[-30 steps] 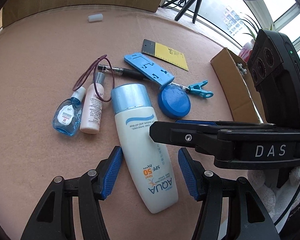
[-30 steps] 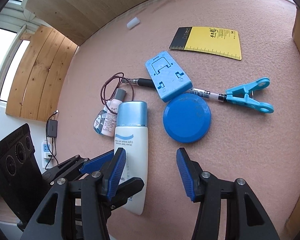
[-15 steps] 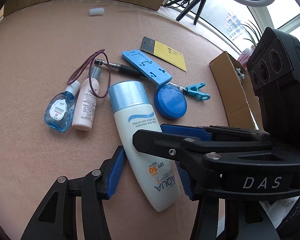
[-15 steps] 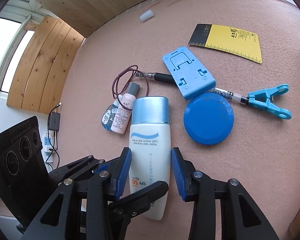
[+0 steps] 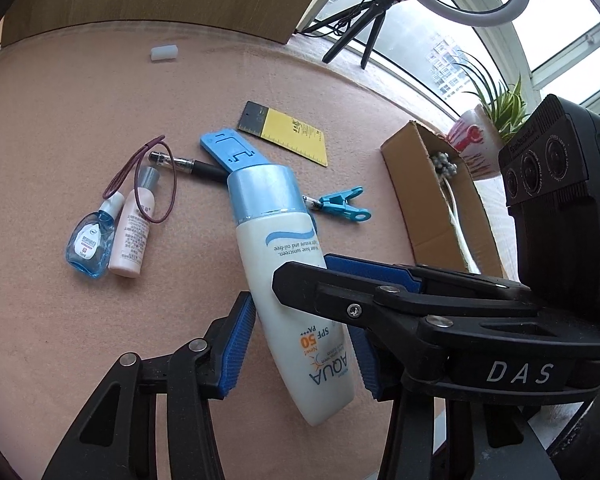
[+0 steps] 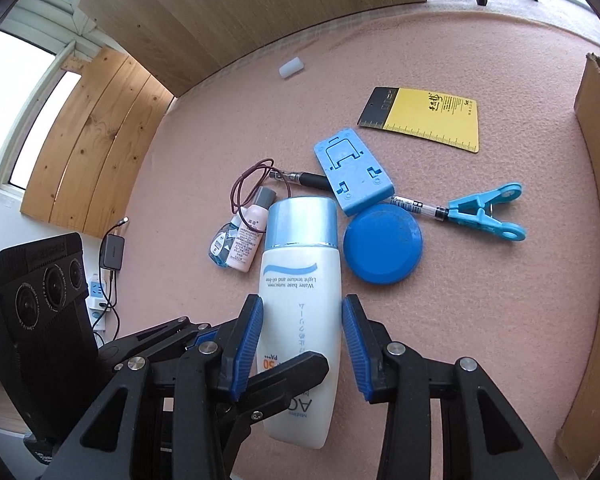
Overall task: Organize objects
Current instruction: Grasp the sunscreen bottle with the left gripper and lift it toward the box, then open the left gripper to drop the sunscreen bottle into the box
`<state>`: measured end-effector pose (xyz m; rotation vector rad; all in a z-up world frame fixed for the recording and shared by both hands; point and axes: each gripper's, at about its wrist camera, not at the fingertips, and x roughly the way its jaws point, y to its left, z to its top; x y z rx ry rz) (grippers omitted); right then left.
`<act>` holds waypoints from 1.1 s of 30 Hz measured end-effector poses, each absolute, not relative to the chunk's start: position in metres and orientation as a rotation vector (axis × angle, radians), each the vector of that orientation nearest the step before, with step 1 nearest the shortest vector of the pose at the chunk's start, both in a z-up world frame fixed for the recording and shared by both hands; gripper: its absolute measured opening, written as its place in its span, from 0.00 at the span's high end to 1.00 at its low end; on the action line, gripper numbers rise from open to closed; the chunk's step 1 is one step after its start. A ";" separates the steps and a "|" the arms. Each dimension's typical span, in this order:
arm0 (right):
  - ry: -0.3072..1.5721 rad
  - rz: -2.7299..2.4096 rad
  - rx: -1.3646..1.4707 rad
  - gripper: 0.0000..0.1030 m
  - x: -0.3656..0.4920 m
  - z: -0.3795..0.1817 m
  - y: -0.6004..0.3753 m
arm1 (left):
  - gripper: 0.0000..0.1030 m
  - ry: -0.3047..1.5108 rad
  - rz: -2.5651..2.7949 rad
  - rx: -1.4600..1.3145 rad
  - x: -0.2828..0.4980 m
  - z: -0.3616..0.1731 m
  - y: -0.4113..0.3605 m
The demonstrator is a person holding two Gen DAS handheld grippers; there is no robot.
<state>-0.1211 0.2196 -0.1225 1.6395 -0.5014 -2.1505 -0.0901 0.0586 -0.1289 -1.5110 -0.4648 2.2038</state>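
Both grippers, left point(image 5: 300, 344) and right point(image 6: 302, 344), clench smooth white plastic sunscreen bottle point(image 6: 300, 300) over pink felt mat point(image 6: 480, 280).

Two close wrist views (opposite sides), same sunscreen bottle point(image 5: 288, 280)

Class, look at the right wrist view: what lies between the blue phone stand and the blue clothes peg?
A clear-barrelled pen spans that stretch, running from under the blue phone stand to the blue clothes peg, just above the round blue lid. The right wrist view shows it best.

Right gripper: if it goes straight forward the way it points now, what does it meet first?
The sunscreen bottle: the right gripper already has its body between the fingers. Whether the pads touch it is unclear.
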 end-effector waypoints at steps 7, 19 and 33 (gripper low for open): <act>-0.535 -2.237 1.575 0.63 -0.106 -0.094 0.255 | 0.52 -0.402 2.194 -1.432 -0.094 -0.104 0.097; -0.648 -2.417 1.513 0.63 -0.077 -0.061 0.342 | 0.52 -0.306 2.086 -1.329 -0.098 -0.075 0.196; -0.793 -2.559 1.504 0.63 -0.045 -0.057 0.447 | 0.52 -0.216 1.963 -1.296 -0.096 -0.077 0.308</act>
